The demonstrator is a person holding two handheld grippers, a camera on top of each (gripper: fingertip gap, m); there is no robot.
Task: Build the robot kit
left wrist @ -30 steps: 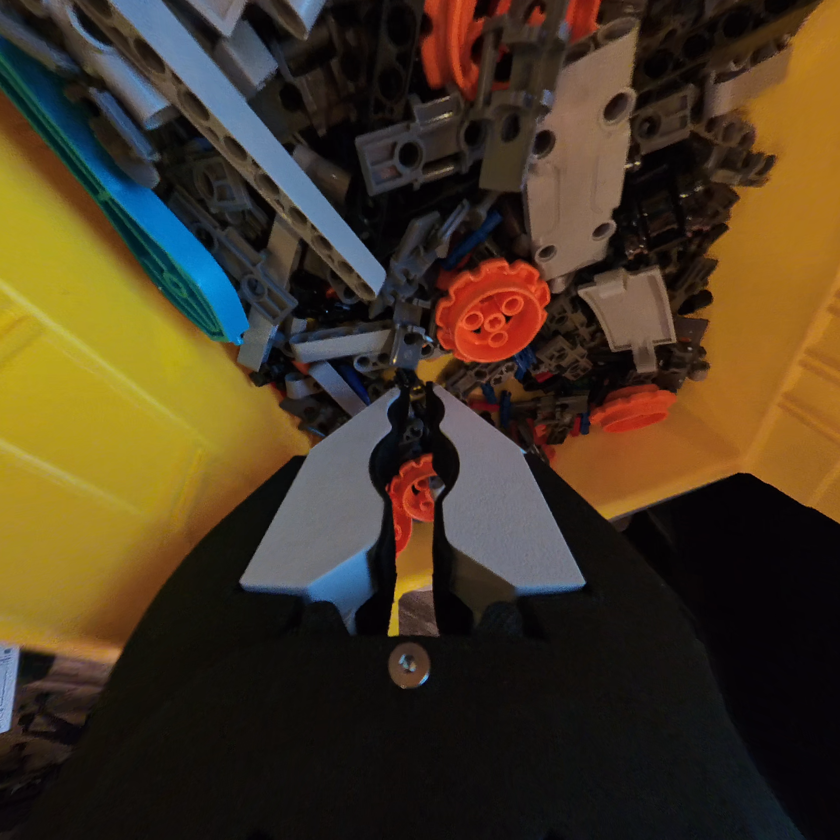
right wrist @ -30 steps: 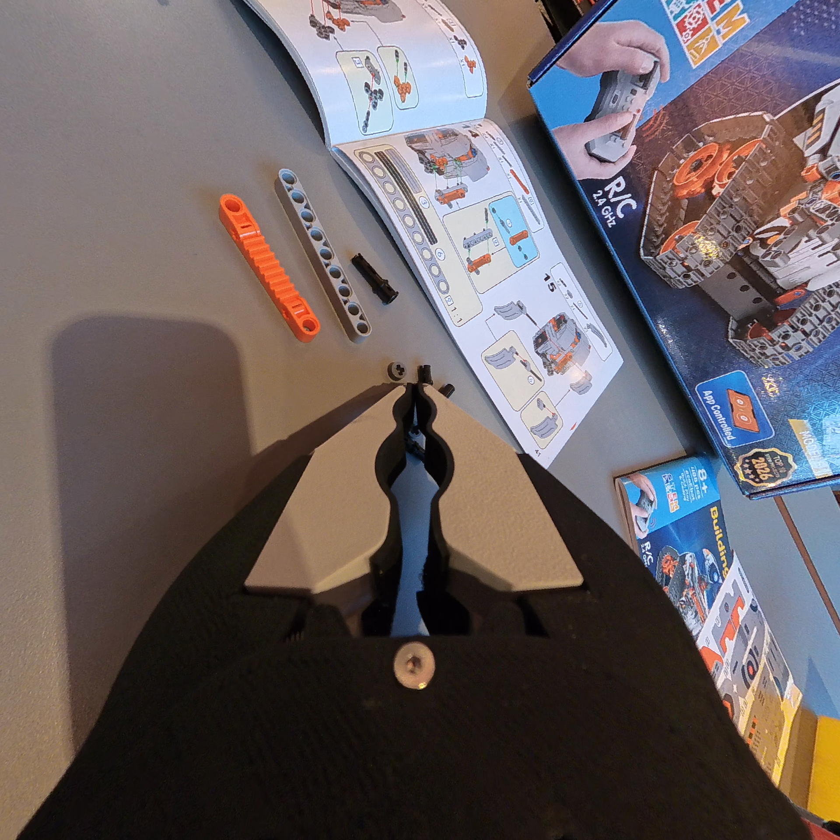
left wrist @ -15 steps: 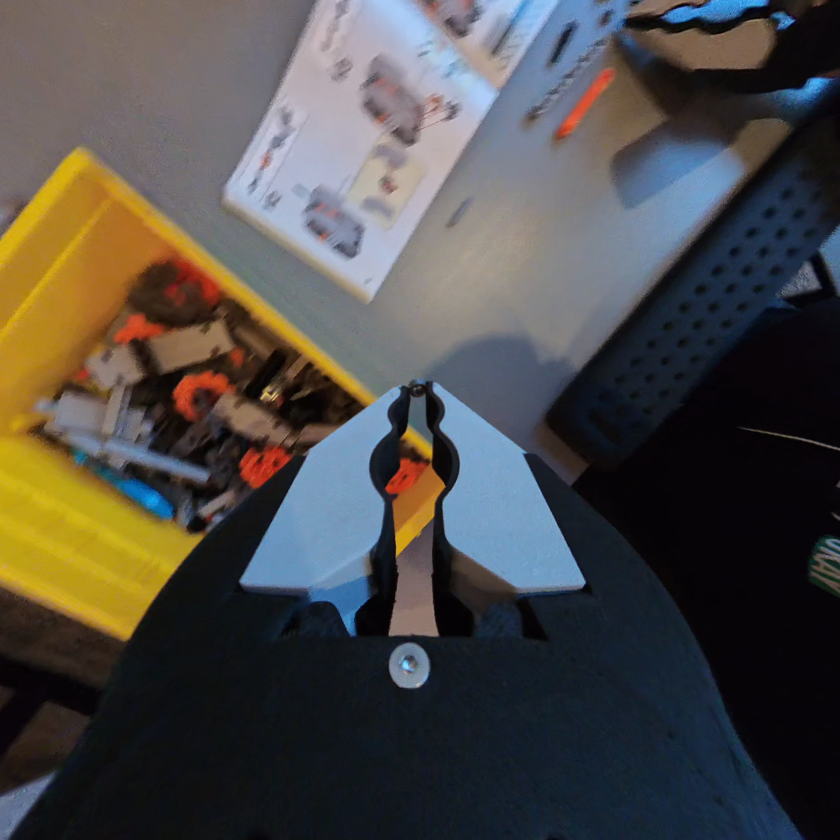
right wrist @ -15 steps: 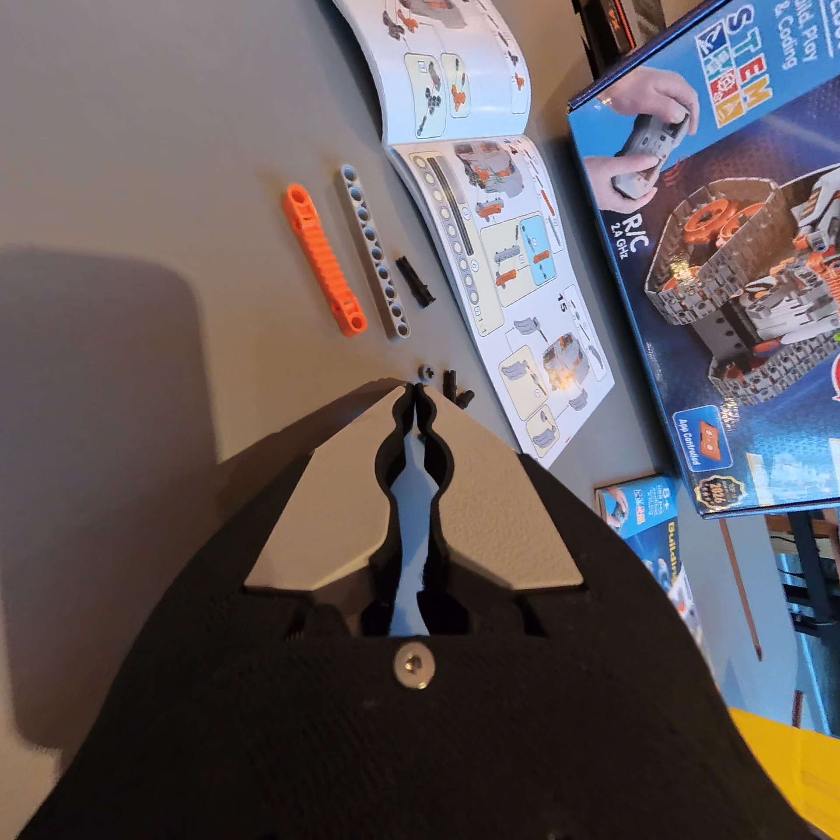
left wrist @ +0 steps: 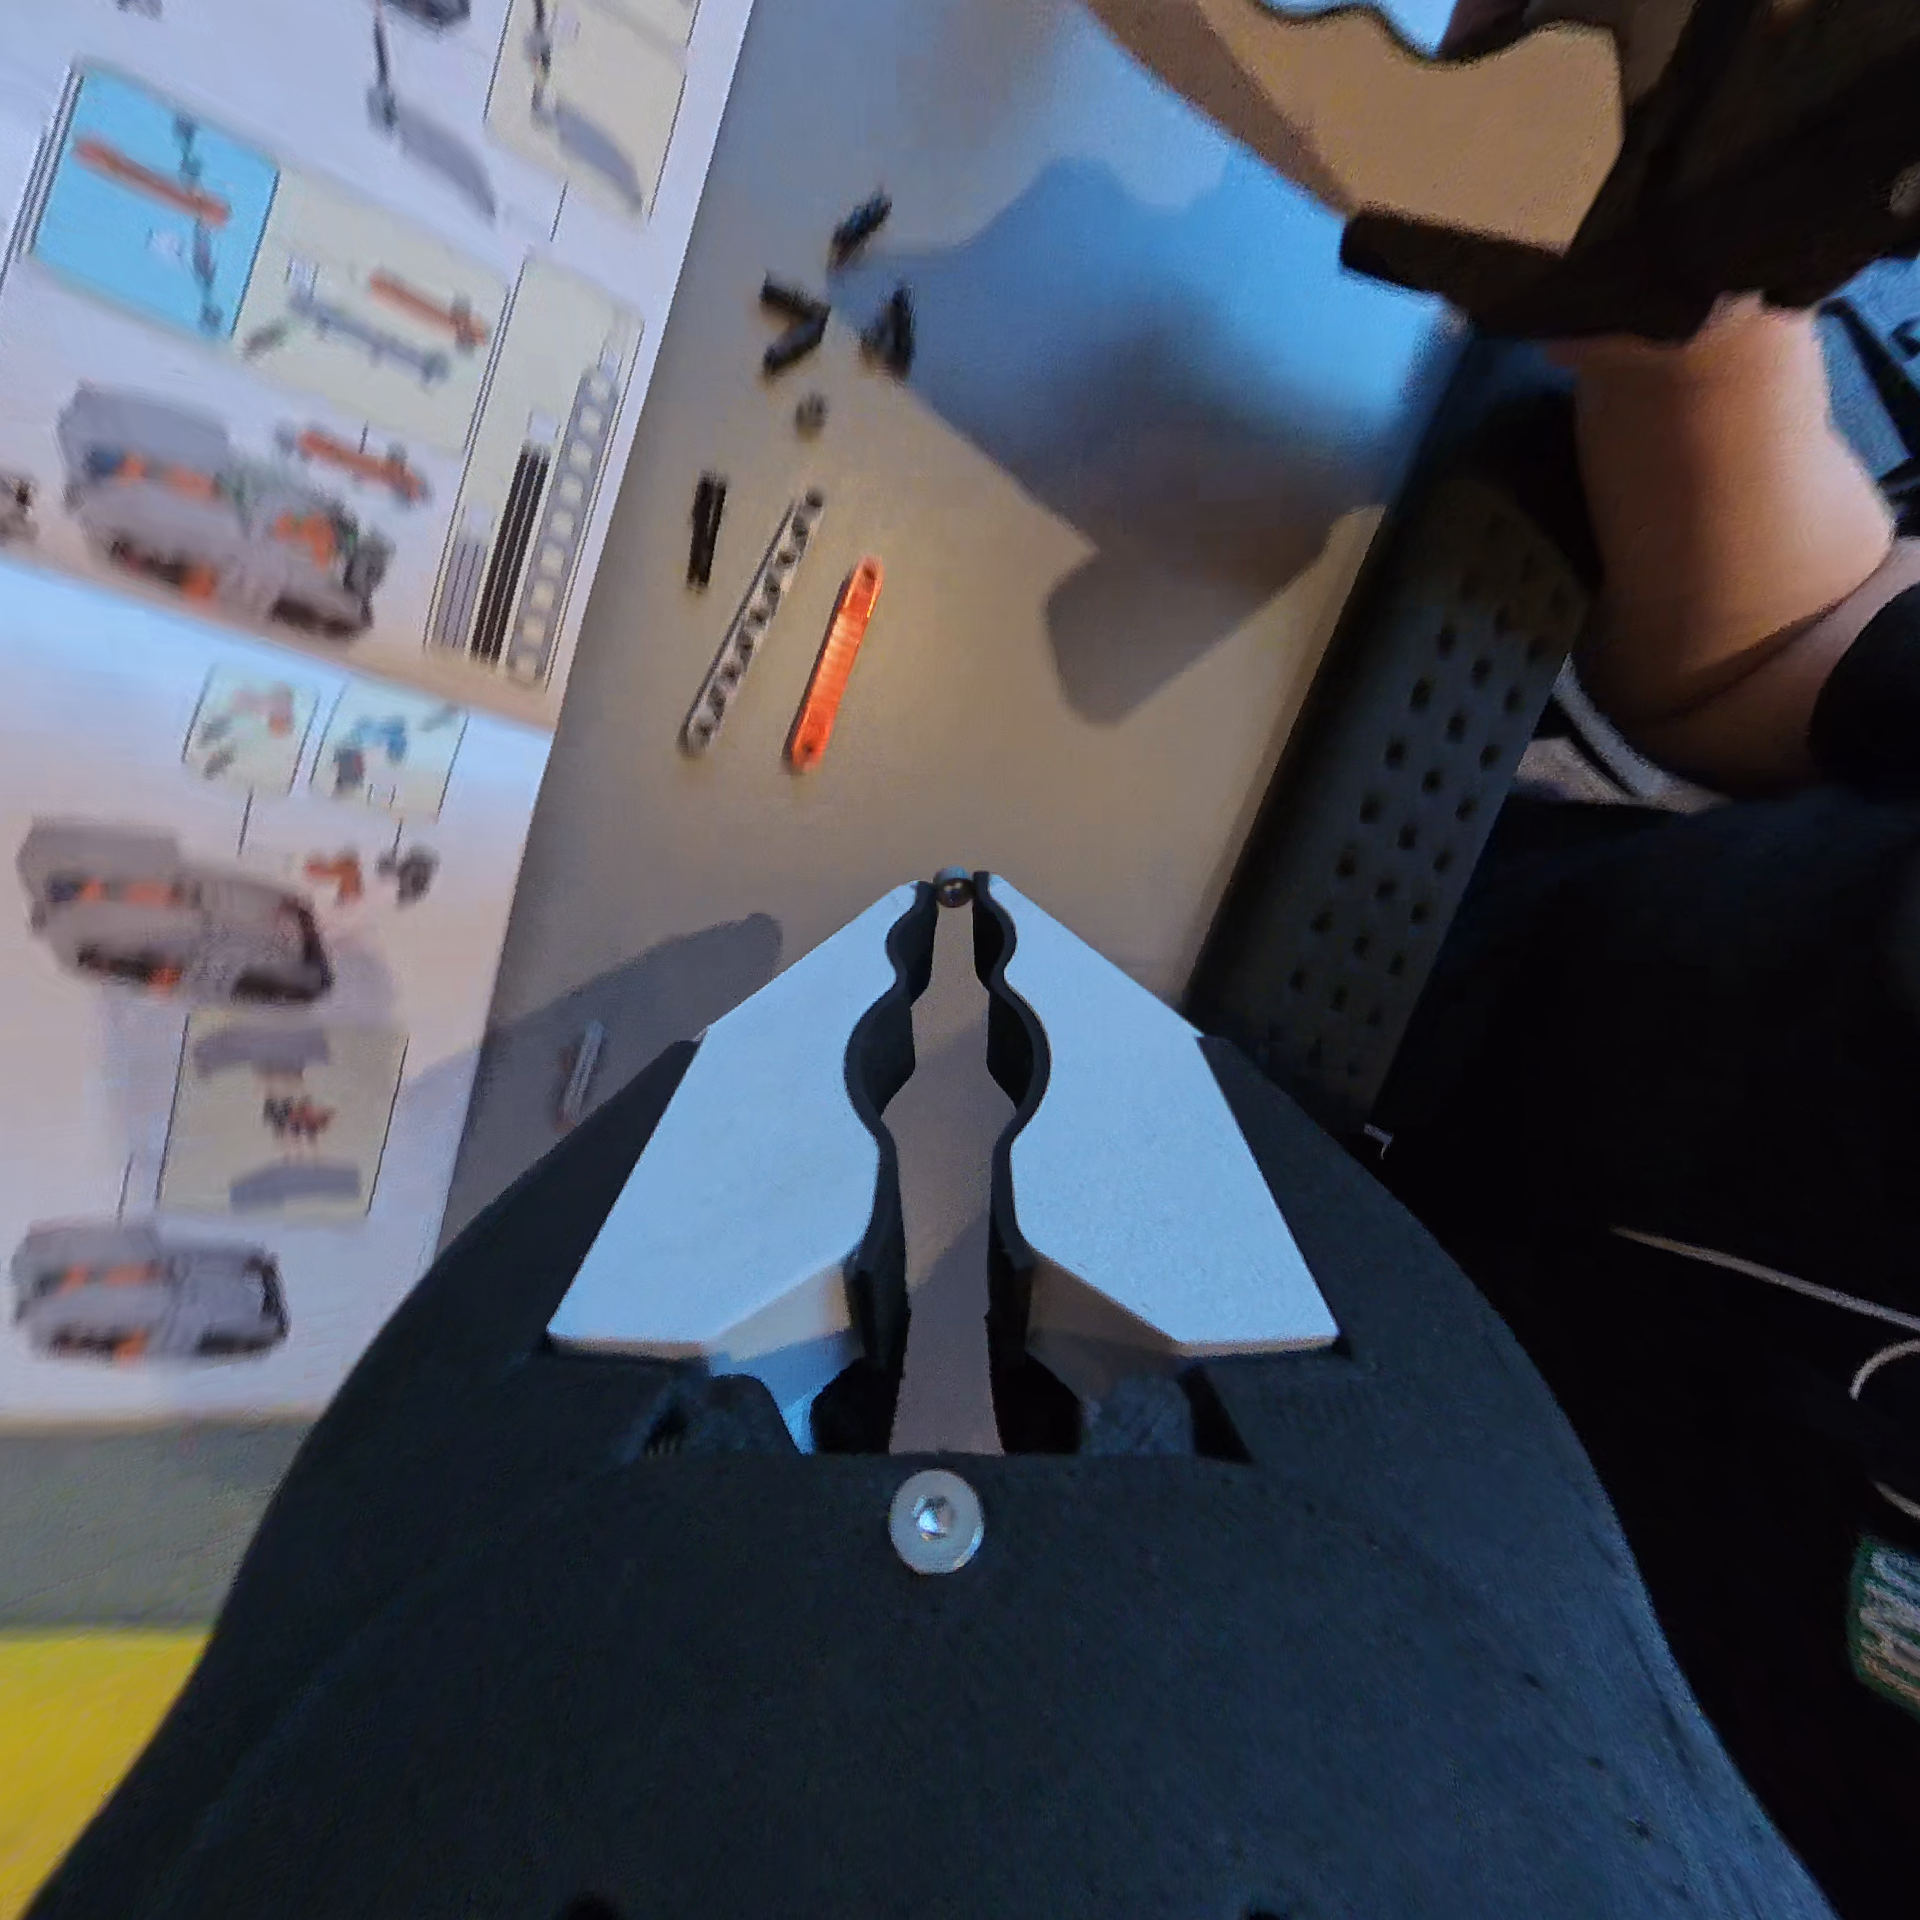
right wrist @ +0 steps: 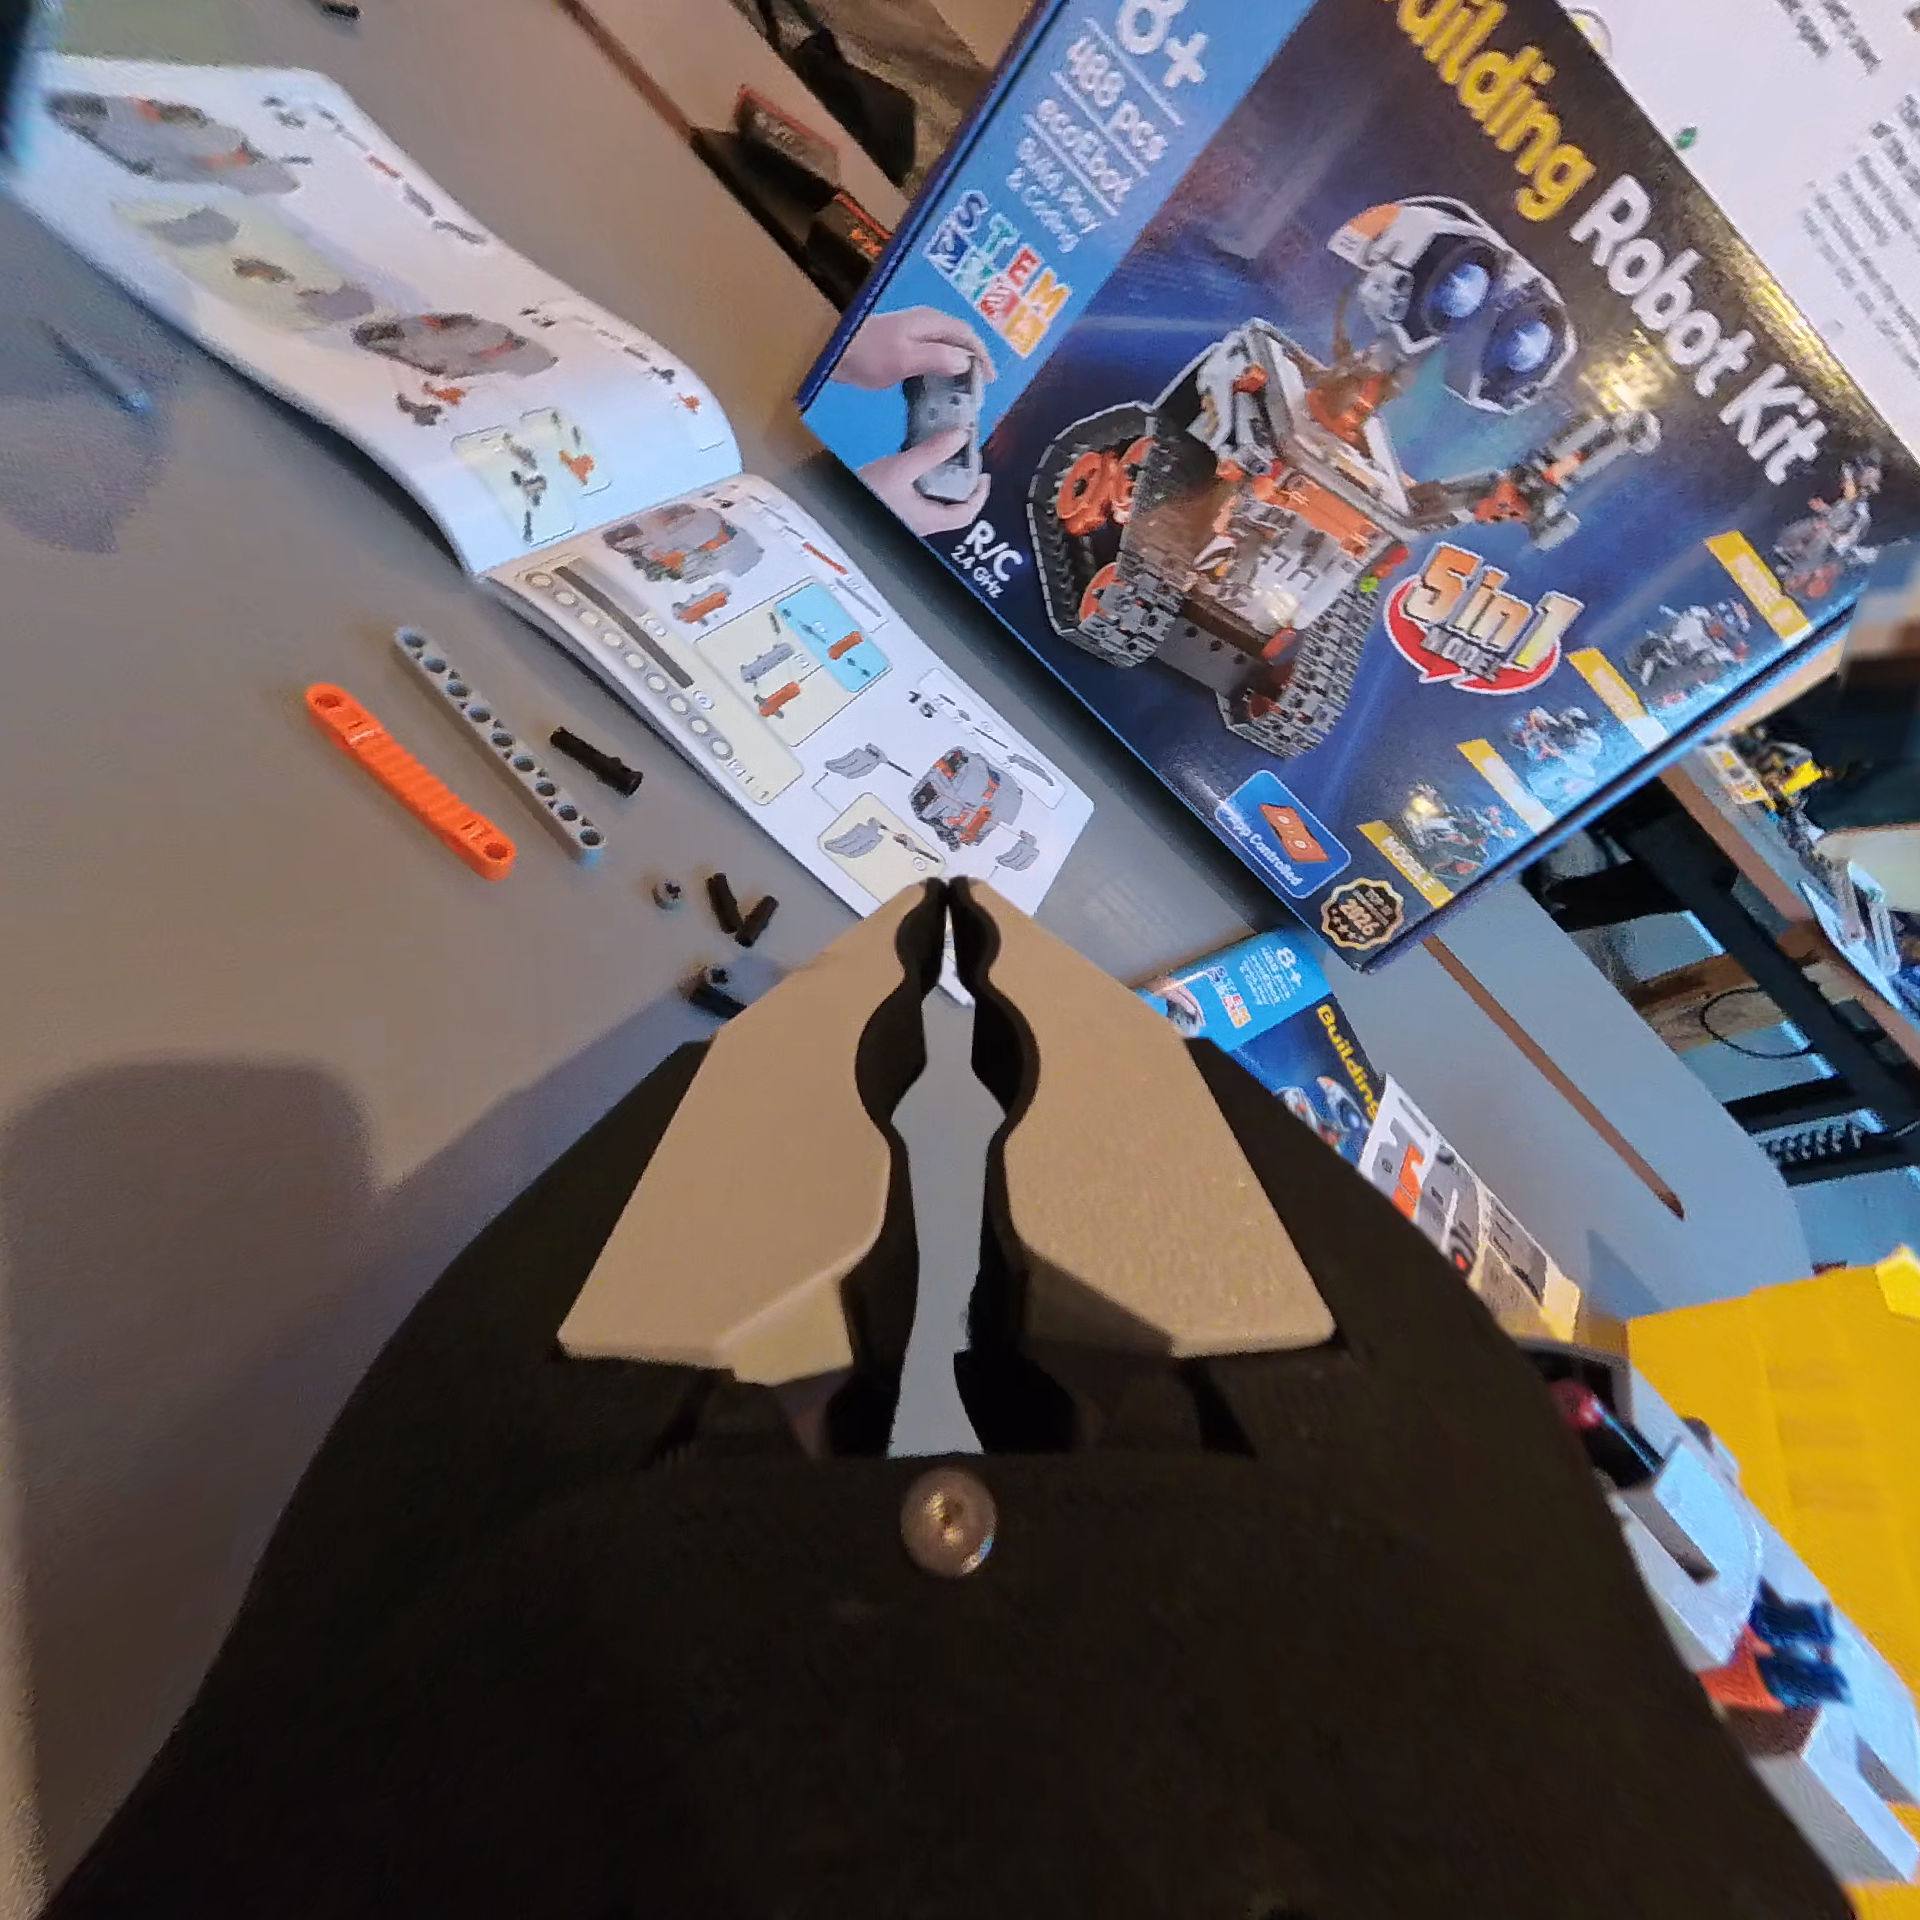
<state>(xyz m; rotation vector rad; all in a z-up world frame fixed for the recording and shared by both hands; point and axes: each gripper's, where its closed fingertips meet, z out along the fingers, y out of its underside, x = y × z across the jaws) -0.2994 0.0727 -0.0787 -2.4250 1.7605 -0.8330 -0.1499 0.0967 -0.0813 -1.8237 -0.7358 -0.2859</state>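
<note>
The left gripper (left wrist: pixel 952 889) hangs above the grey bench (left wrist: pixel 966 727), its tips pinching a tiny grey round piece (left wrist: pixel 951 888). Ahead lie an orange toothed bar (left wrist: pixel 834 665), a grey holed beam (left wrist: pixel 753 623) and black pins (left wrist: pixel 707 530), beside an open instruction booklet (left wrist: pixel 260 623). The right gripper (right wrist: pixel 947 896), closed and empty, hovers near the booklet's corner. A yellow bin (right wrist: pixel 1787 1455) of parts sits to the right.

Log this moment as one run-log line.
left hand-held gripper: shut on small grey piece | right hand-held gripper: shut, empty | table: orange beam, grey beam, manual
</note>
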